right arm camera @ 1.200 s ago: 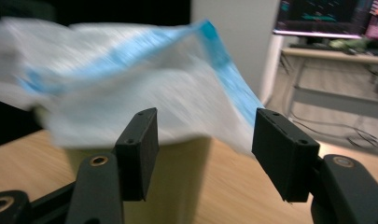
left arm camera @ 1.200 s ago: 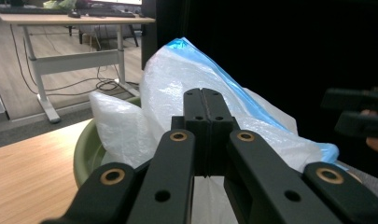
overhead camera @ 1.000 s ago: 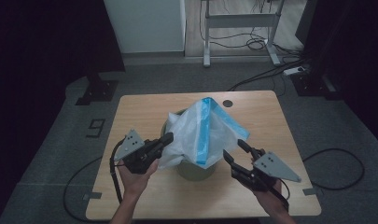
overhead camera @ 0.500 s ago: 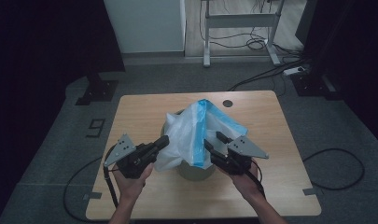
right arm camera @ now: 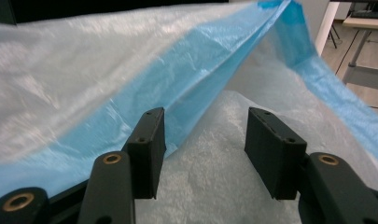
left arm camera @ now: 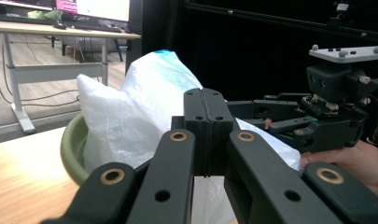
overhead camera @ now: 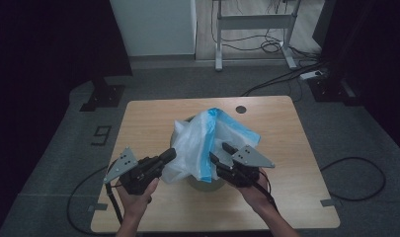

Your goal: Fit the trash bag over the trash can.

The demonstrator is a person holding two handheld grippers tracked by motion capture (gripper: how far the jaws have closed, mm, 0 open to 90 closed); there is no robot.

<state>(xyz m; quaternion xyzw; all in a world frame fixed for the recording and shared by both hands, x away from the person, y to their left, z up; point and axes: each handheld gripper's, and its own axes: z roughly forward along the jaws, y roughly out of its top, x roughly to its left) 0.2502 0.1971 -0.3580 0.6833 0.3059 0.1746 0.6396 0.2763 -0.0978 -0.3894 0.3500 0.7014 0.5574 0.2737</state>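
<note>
A white plastic bag (overhead camera: 207,143) with a blue rim stands crumpled in a green bin (overhead camera: 207,186) in the middle of the wooden table (overhead camera: 153,118). My left gripper (overhead camera: 171,154) touches the bag's lower left corner, its jaws shut on the film there. In the left gripper view its closed tips (left arm camera: 207,112) sit in front of the bag (left arm camera: 130,112) and the bin (left arm camera: 72,144). My right gripper (overhead camera: 219,152) is at the bag's right side. It has just narrowed a little and is open (right arm camera: 203,140). White film lies between the pads without being pressed, and the blue rim (right arm camera: 196,88) is beside one jaw.
A round cable hole (overhead camera: 241,109) sits near the table's far edge. Black stands (overhead camera: 103,94) and cables (overhead camera: 355,177) lie on the grey floor around the table. A white desk frame (overhead camera: 252,29) stands farther back.
My right gripper has moved left from the table's front right up against the bag, and its jaws have narrowed slightly. The left gripper has drifted a little toward the near left with the bag corner.
</note>
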